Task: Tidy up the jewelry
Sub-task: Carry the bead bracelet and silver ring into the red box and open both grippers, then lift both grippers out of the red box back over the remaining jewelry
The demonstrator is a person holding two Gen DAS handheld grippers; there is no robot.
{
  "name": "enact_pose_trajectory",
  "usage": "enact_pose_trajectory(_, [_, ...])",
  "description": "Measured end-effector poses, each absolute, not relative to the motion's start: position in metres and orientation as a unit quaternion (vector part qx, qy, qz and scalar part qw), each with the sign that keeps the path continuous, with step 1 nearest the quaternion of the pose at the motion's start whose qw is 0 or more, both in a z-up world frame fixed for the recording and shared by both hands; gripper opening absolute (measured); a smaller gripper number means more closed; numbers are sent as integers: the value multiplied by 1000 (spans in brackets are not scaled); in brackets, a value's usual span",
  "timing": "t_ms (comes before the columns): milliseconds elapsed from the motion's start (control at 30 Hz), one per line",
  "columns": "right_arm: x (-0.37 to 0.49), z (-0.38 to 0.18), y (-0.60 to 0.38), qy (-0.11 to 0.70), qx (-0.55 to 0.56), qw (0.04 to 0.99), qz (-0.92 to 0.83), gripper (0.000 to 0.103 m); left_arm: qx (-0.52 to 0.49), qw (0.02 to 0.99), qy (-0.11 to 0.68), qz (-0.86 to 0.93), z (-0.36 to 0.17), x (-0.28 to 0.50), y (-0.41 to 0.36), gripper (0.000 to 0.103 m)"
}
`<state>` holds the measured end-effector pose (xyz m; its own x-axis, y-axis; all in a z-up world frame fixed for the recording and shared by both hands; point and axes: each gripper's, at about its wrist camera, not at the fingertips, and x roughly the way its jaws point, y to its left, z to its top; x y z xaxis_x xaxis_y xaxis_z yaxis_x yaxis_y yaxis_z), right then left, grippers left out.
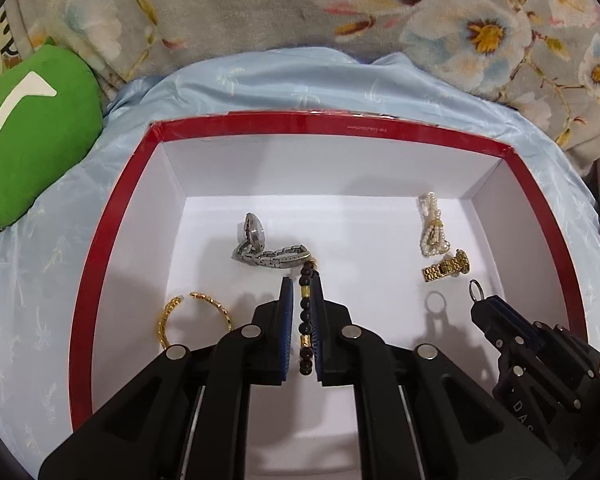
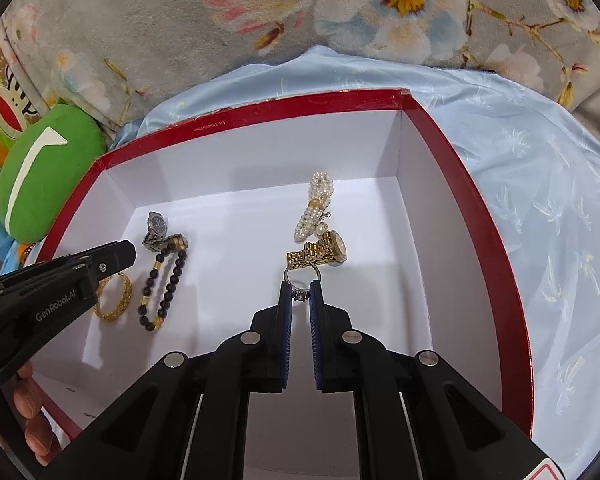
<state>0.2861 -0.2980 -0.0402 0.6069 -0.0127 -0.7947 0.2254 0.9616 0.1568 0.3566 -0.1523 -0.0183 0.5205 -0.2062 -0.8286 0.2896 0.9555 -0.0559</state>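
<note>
Inside the red-rimmed white cardboard box [image 1: 112, 208], the left tool [image 1: 301, 292] clamps a dark beaded bracelet [image 1: 305, 316]; the right tool [image 2: 300, 290] pinches a silver ring [image 2: 300, 278].

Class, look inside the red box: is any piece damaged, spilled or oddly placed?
Nothing looks damaged or spilled. One oddity: the silver watch stands on edge, its band touching the bead bracelet in the left gripper.

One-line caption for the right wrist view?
Right gripper holds a ring over a red-rimmed box near the gold watch.
</note>
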Motion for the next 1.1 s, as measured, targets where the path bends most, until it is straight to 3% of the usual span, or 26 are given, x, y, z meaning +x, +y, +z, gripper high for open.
enact_pose_trajectory(267, [287,-42,-299,444,119,886,-68,8,42,871,468,-143,-19,357,-152,9])
enact_pose_trajectory(333, [287,-42,-299,443,118,886,-70,9,41,873,465,-140,-18,356,-151,18])
enact_pose_trajectory(400, [286,-40,-298,441,113,887,-74,12,37,877,459,-138,-15,355,-149,35])
enact_pose_trajectory(467, [285,-39,-298,440,110,888,-76,13,35,881,451,-136,-14,353,-148,39])
enact_pose_trajectory(600, [285,-39,-298,439,110,888,-76,16,42,886,443,-134,-13,352,-150,39])
enact_pose_trajectory(633, [284,-38,-298,437,111,889,-76,20,42,887,441,-133,-12,351,-150,39])
enact_pose_trajectory(700, [280,-35,-298,427,113,894,-77,37,39,887,440,-136,-12,351,-149,39])
enact_pose_trajectory(733, [276,-33,-298,420,114,897,-80,39,37,887,439,-138,-12,351,-148,39])
enact_pose_trajectory(1100, [157,18,-284,324,107,937,-69,39,27,912,378,-157,2,298,-125,39])
